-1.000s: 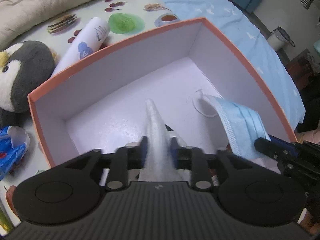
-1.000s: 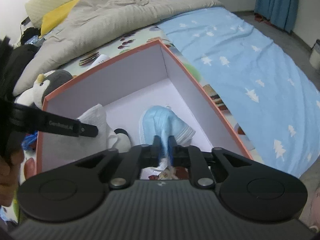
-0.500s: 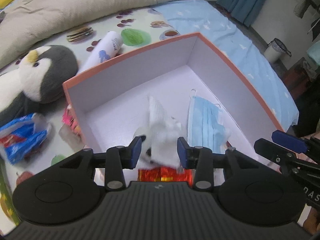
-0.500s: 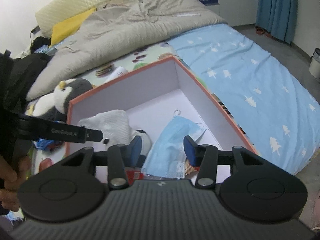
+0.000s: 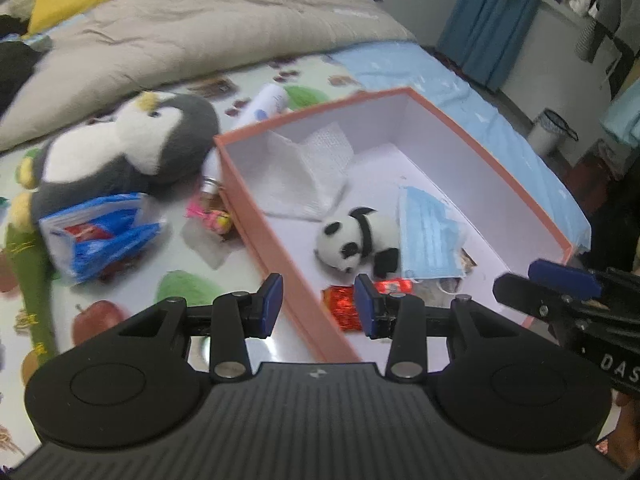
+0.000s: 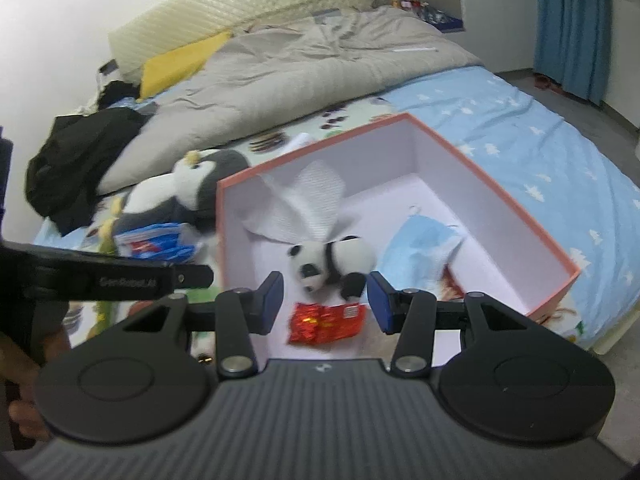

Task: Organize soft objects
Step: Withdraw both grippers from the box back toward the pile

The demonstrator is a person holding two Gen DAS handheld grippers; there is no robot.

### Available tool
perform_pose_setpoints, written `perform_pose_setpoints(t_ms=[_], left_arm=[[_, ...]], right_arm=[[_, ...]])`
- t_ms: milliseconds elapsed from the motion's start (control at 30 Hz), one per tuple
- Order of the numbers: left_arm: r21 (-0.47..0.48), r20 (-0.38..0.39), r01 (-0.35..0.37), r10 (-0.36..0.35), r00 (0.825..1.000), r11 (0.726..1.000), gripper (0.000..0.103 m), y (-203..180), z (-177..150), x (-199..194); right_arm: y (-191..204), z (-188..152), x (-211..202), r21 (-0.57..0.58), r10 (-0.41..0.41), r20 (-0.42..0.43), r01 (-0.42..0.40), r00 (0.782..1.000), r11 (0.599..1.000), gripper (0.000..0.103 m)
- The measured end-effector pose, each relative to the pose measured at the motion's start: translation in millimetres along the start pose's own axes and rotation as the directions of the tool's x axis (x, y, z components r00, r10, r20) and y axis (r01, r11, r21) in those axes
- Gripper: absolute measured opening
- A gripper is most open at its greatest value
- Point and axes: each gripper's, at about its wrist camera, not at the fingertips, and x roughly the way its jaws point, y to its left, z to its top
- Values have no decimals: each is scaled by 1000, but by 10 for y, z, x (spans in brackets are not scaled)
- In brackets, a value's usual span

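Observation:
An orange box (image 5: 256,208) with a white inside stands on the bed; it also shows in the right wrist view (image 6: 500,196). In it lie a white cloth (image 5: 308,168) (image 6: 308,204), a small panda plush (image 5: 356,240) (image 6: 332,260), a blue face mask (image 5: 428,236) (image 6: 420,244) and a red foil packet (image 5: 344,304) (image 6: 324,322). A penguin plush (image 5: 124,148) (image 6: 188,188) lies left of the box. My left gripper (image 5: 316,306) is open and empty above the box's near left wall. My right gripper (image 6: 326,300) is open and empty above the box's near end.
A blue snack bag (image 5: 96,236), a pink wrapped candy (image 5: 208,216) and a white bottle (image 5: 264,104) lie left of and behind the box. A grey duvet (image 6: 300,64) covers the bed's far half. A waste bin (image 5: 550,130) stands on the floor at right.
Both grippers opened and drew back up out of the box. The white cloth dropped from the left gripper and the blue mask from the right; both now lie inside the box.

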Motion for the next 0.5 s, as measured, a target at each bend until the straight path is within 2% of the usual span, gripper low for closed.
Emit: perform_pose_setpoints(t_ms=[233,500], left_arm=[[-51,88,-33,37,995,998,45,324,-267,-332],[-109,142,-53,69,988,993,45,634,-624,-563]], right_arm=[[342,-203,-131,-52,43,26,-41,999,998,49],[712,-427,-212,-130,107,34,-102,994,986,49]])
